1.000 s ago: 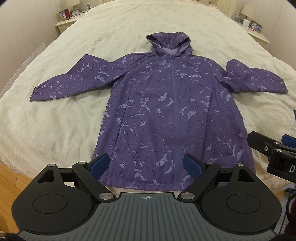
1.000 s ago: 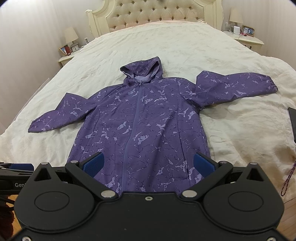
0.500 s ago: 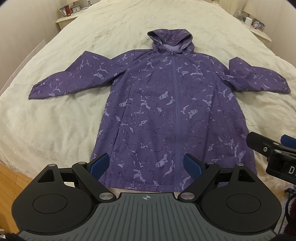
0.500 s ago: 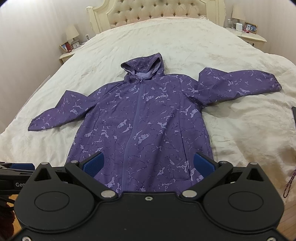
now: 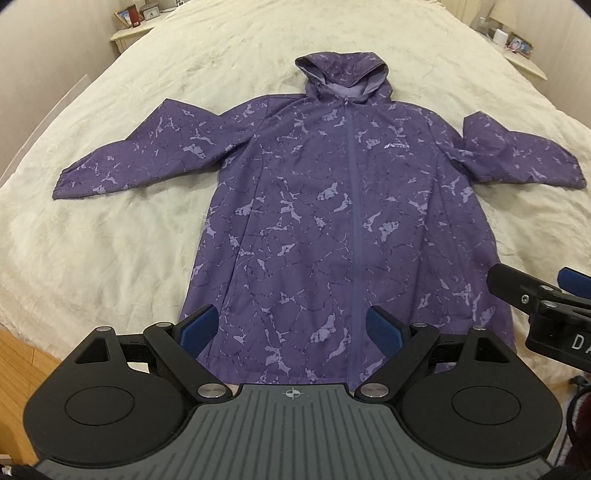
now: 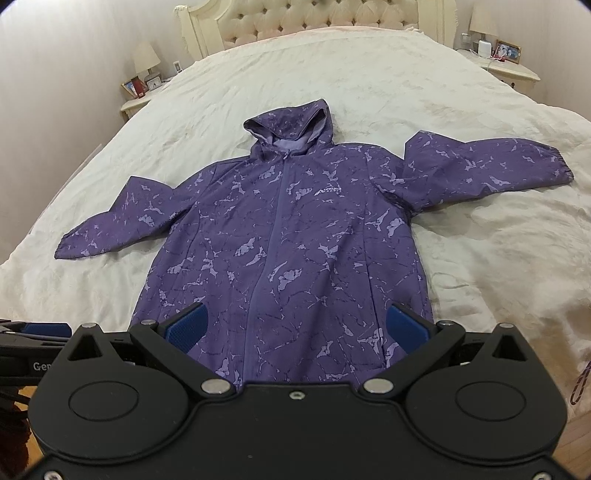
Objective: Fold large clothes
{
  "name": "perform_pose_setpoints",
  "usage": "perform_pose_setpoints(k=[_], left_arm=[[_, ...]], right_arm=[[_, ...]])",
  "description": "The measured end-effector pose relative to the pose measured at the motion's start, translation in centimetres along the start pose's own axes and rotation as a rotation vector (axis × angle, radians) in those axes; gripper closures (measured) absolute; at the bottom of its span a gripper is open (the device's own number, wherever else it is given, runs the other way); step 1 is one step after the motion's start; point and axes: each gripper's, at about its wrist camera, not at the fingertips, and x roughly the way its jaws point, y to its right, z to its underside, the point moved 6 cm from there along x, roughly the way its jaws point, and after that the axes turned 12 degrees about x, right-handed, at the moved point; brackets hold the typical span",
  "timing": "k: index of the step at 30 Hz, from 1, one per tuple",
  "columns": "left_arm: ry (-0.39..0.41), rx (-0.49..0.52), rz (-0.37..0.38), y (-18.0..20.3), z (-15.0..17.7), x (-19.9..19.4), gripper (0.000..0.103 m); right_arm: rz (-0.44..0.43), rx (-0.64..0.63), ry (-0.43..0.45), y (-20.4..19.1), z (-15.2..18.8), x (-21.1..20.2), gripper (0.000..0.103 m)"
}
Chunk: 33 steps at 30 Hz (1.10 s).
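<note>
Both the left gripper (image 5: 291, 330) and the right gripper (image 6: 296, 326) are held wide apart above the hem, nothing grasped. A thin purple marbled hooded jacket (image 5: 332, 206) is spread flat, zipped, on a cream textured bedspread (image 5: 110, 229)

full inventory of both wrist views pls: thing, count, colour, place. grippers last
jacket: 1, purple with lilac marbling, hooded, zipped, flat face-up on the bed, sleeves spread
bed cover: 1, cream, under the jacket
headboard: 1, cream, tufted, far end
nightstands: 2, cream, either side of the headboard
lamps: 2, pale shades, one per nightstand
picture frames: at least one on each nightstand
cord: 1, purple-red, right edge of the right wrist view
floor: wood, below the bed's near corner
left hand-held gripper: 1, black, blue pads, open above the hem
right hand-held gripper: 1, black, blue pads, open above the hem
</note>
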Motion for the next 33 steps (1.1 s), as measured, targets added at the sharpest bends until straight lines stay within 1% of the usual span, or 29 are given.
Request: perform_pose_setpoints(k=[11, 18, 22, 24, 28, 31, 33], left_arm=[[-0.028, -0.004, 0.007, -1.2, -1.9, 1.6, 0.016], [-0.04, -0.011, 0.015, -3.2, -4.1, 3.5, 0.016], [-0.016, -0.026, 0.015, -5.1, -5.7, 4.4, 0.017], [0.008, -0.049, 0.024, -6.4, -6.5, 5.1, 0.017], [0.058, -0.137, 0.088, -9.6, -7.9, 6.8, 0.017], [0.095, -0.224, 0.161, -12.6, -8.6, 8.6, 0.017], [0.117, -0.246, 0.216, -14.4, -9.0, 10.1, 0.017]], right_arm=[[0.004, -0.009, -0.031, -1.0, -1.3, 2.2, 0.001], [0.013, -0.006, -0.051, -2.1, -2.8, 4.4, 0.001], [0.01, -0.004, -0.045, -3.1, -4.1, 5.9, 0.001], [-0.008, -0.002, -0.018, -3.7, -4.9, 6.5, 0.001], [-0.058, -0.021, 0.043, -5.3, -6.3, 8.0, 0.001], [-0.061, -0.042, 0.044, -6.5, -7.5, 9.6, 0.001], [-0.062, -0.045, 0.031, -7.3, -8.0, 10.7, 0.001]])
